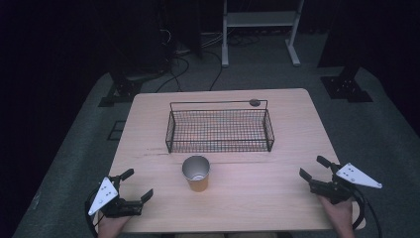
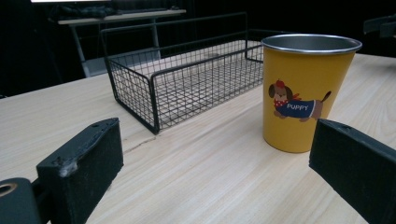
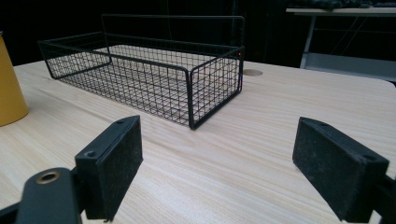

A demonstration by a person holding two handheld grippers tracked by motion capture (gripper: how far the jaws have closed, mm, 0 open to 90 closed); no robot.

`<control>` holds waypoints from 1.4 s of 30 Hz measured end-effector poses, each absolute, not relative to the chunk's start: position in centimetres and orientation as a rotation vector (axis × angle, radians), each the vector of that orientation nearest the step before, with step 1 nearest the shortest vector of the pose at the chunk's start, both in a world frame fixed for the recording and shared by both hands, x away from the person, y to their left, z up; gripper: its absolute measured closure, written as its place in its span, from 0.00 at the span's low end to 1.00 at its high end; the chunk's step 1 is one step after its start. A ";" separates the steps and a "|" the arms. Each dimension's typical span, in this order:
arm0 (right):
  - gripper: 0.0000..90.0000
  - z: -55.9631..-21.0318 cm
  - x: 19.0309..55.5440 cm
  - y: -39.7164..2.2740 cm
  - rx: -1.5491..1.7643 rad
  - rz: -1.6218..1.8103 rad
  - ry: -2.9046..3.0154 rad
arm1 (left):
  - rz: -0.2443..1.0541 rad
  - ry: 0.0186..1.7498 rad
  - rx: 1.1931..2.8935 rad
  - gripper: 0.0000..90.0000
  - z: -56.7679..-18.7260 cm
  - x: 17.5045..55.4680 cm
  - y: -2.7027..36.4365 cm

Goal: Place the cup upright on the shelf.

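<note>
My left gripper (image 1: 137, 184) and right gripper (image 1: 313, 168) are matte black, each topped by a grey three-cornered plate with small dark holes. My jaws are flat rectangular blocks faced with rough black padding. Nearest the table (image 1: 277, 198) edge, black cables loop behind my hands.

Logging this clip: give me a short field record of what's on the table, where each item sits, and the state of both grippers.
surface: light wooden table
basket: black wire basket, empty, at the table's middle toward the far side
cup: yellow metal cup with a cartoon dog and the word PUPPY, upright, empty, just in front of the basket and apart from it
left gripper: open, near left corner, holding nothing
right gripper: open, near right side, holding nothing
contact: neither gripper touches the cup or basket
</note>
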State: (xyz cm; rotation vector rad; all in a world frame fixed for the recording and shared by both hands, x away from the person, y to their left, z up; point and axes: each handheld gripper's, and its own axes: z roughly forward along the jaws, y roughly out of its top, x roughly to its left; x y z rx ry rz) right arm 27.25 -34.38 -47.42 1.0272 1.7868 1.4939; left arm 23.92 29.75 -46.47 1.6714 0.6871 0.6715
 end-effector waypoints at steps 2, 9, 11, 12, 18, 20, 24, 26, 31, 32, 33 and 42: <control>0.17 -47.4 27.3 -34.4 1.026 1.497 1.786 | 0.671 0.684 1.681 0.02 -46.5 23.9 29.5; 0.16 -47.4 27.2 -34.3 1.027 1.491 1.789 | 0.673 0.663 1.677 0.02 -46.2 24.0 28.9; 0.16 -47.4 27.2 -34.3 1.031 1.490 1.788 | 0.661 0.644 1.682 0.02 -46.1 24.2 28.4; 0.17 -47.4 27.2 -34.3 1.032 1.490 1.787 | 0.657 0.637 1.685 0.02 -46.1 24.2 28.3; 0.17 -47.4 27.1 -34.2 1.027 1.484 1.785 | 0.635 0.609 1.710 0.02 -46.2 24.4 27.1; 0.16 -47.4 27.2 -34.2 1.027 1.483 1.787 | 0.628 0.599 1.714 0.02 -46.1 24.5 26.6; 0.16 -47.4 27.2 -34.2 1.025 1.480 1.792 | 0.609 0.579 1.726 0.02 -46.2 24.7 25.7; 0.17 -47.5 27.2 -34.1 1.025 1.479 1.791 | 0.584 0.575 1.721 0.02 -46.2 24.9 25.3; 0.16 -47.5 27.3 -34.2 1.036 1.485 1.788 | 0.569 0.553 1.740 0.02 -46.2 25.2 24.1; 0.16 -47.5 27.3 -34.2 1.035 1.485 1.788 | 0.562 0.547 1.736 0.02 -46.3 25.3 23.9; 0.16 -47.5 27.3 -34.2 1.035 1.485 1.788 | 0.562 0.547 1.736 0.02 -46.3 25.3 23.9; 0.16 -47.5 27.3 -34.2 1.033 1.491 1.801 | 0.529 0.516 1.744 0.02 -46.4 25.7 21.7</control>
